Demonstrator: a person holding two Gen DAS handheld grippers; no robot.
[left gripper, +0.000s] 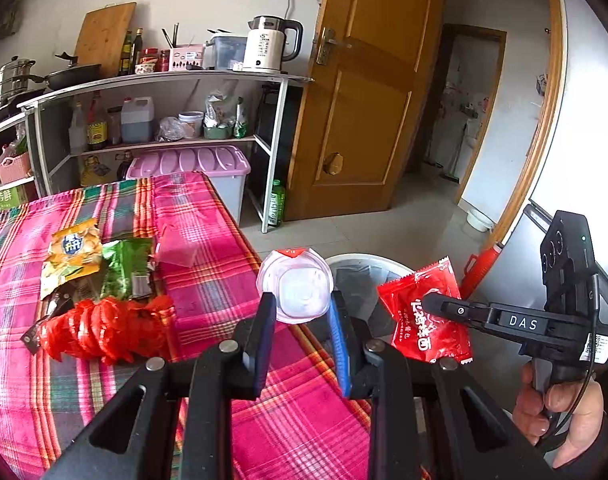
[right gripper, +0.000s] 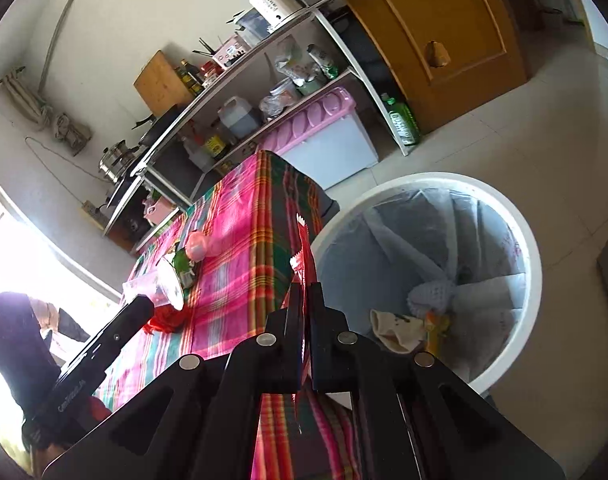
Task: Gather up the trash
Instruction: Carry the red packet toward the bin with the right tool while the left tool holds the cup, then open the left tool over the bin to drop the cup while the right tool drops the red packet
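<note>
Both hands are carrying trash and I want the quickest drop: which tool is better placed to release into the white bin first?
Probably right. The right tool pinches the red wrapper at the bin rim; the left tool, holding the plastic cup, looks nearer the table edge.

The red wrapper (left gripper: 427,320) is glossy, crinkled plastic film; the cup (left gripper: 298,286) is clear, smooth plastic; the worktop (left gripper: 224,240) carries soft checked cloth.
</note>
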